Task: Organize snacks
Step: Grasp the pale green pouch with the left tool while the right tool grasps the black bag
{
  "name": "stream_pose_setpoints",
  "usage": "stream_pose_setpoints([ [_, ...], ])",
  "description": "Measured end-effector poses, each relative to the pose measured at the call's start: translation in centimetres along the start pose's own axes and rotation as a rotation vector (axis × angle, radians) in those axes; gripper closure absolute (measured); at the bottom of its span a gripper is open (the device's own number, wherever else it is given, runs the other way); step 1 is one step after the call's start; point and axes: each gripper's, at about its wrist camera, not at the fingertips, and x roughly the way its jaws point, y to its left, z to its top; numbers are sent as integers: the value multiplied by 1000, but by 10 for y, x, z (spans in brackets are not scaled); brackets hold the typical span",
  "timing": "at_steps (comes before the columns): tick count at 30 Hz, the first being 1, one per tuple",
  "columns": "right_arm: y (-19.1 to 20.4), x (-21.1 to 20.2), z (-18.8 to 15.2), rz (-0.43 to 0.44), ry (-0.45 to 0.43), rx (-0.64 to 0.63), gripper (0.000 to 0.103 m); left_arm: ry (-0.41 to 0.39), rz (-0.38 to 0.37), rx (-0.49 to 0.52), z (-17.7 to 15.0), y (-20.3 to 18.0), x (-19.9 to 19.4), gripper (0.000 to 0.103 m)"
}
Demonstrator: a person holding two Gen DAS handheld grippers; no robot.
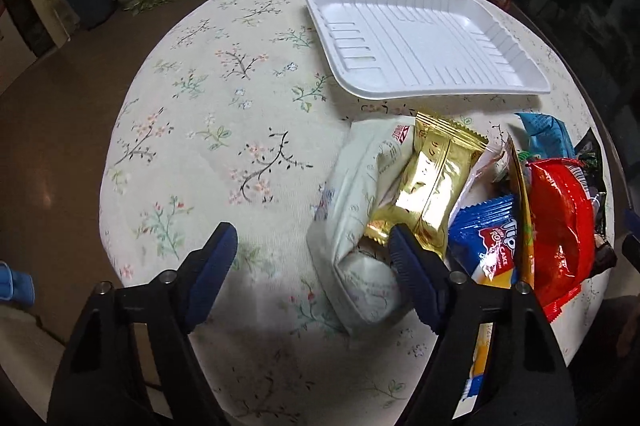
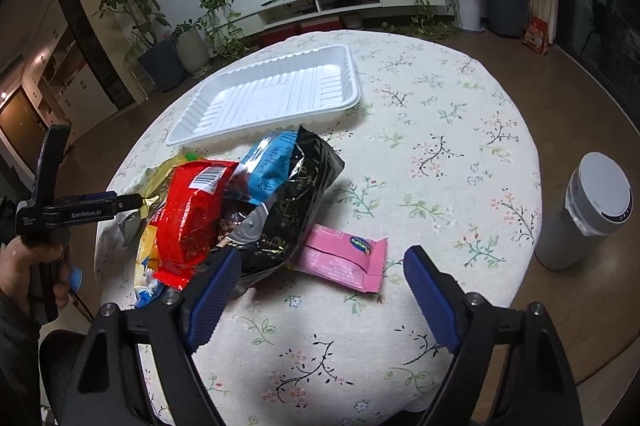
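Note:
A heap of snack packets lies on the floral tablecloth (image 1: 224, 146) in front of an empty white tray (image 1: 420, 38). In the left wrist view I see a white packet (image 1: 360, 194), a gold packet (image 1: 432, 178) on it, a blue roll-cake packet (image 1: 488, 238) and a red packet (image 1: 560, 226). My left gripper (image 1: 310, 252) is open; its right finger is over the white packet's near end and its left finger is over bare cloth. In the right wrist view my right gripper (image 2: 324, 268) is open, with a pink packet (image 2: 344, 262) between its fingers and the black packet (image 2: 296, 194) by its left finger.
The white tray (image 2: 272, 94) sits at the table's far side. A grey lidded bin (image 2: 588, 214) stands on the floor at the right. A hand (image 2: 36, 266) holds the other gripper at the left edge. Potted plants and a TV cabinet line the far wall.

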Motion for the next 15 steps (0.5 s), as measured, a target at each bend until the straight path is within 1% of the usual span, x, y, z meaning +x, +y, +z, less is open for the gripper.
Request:
stream_pose_setpoints([
  [2, 2, 0, 0, -2, -4, -11, 17, 16, 2, 37, 7, 1, 8, 31],
  [3, 3, 0, 0, -7, -3, -19, 17, 29, 6, 53, 11, 3, 13, 40],
  [6, 7, 4, -1, -17, 6, -35, 17, 56, -15, 89, 19, 4, 22, 49],
  [9, 8, 5, -2, -20, 4, -44, 17, 76, 1, 145, 23, 0, 30, 54],
  [12, 9, 8, -2, -25, 11, -48, 17, 107, 18, 195, 26, -6, 39, 54],
  [14, 9, 8, -2, -27, 12, -51, 18, 100, 16, 211, 28, -9, 42, 54],
  [15, 10, 8, -2, -29, 10, -54, 20, 98, 8, 213, 27, -10, 42, 63],
])
